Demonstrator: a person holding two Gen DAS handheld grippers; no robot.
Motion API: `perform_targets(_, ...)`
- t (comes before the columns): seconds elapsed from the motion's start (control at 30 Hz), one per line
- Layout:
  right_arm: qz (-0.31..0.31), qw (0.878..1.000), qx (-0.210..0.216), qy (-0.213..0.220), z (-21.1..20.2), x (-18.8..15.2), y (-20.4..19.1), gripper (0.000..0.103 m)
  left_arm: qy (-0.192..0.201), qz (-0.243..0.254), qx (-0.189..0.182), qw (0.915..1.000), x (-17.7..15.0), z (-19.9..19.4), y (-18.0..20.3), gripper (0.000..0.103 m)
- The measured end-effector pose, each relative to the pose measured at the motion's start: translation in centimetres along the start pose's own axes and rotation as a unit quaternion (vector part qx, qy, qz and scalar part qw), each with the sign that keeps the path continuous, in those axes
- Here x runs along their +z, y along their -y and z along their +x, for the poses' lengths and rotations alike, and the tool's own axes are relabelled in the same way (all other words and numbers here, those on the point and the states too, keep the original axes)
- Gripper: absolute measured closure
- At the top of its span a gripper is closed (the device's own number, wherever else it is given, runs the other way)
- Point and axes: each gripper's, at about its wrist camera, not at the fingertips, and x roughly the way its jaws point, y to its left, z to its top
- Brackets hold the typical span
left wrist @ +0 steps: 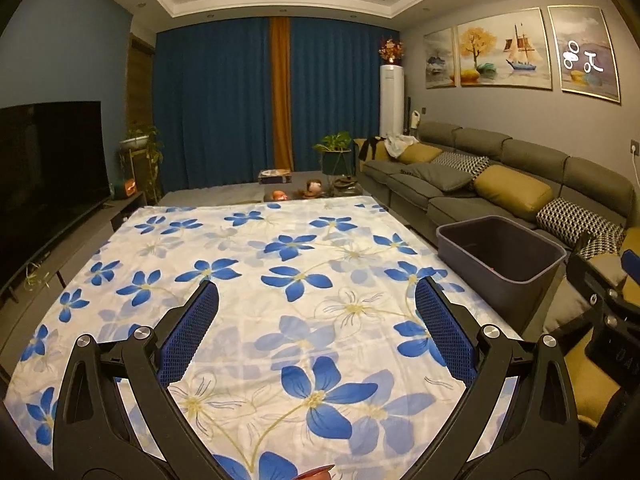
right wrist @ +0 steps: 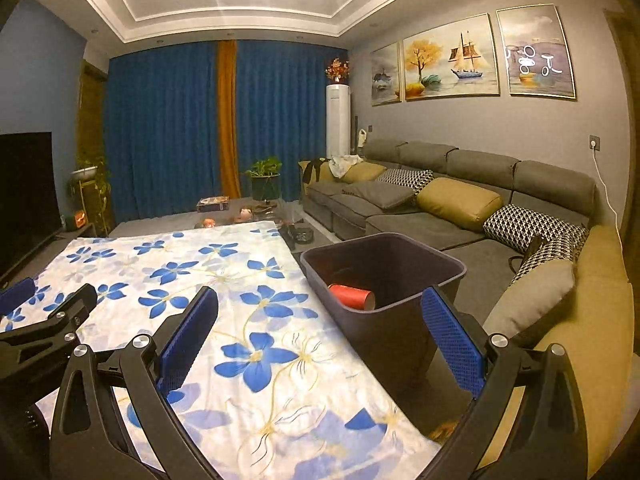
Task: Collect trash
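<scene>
A dark grey bin sits right of centre in the right wrist view, beside the table edge, holding a red cylinder that lies on its side. The cylinder's long axis runs left to right, its dark open end facing right. The floral cloth covers the table; a grey sofa fills the right, blue curtains the upper centre. Left gripper and right gripper both have jaws spread wide, holding nothing.

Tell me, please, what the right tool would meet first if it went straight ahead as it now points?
Probably the dark bin: the open right tool points at its near rim, beside the flowered cloth. Depth is unclear.
</scene>
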Motion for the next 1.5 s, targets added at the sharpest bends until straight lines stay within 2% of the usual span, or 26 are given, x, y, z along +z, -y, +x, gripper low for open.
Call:
perform_targets(0.63,-0.013,1.000,0.013,0.008,-2.0,-0.8,-1.1,0.005,0.010,0.000,0.003,0.9999,-0.5,-1.5,-0.1,0.006)
perform_targets(1.5,-0.010,1.000,0.017,0.010,-2.2,-0.8,-1.1,0.005,0.019,-0.001,0.008,0.9998,0.0,-2.5,-0.3,0.006)
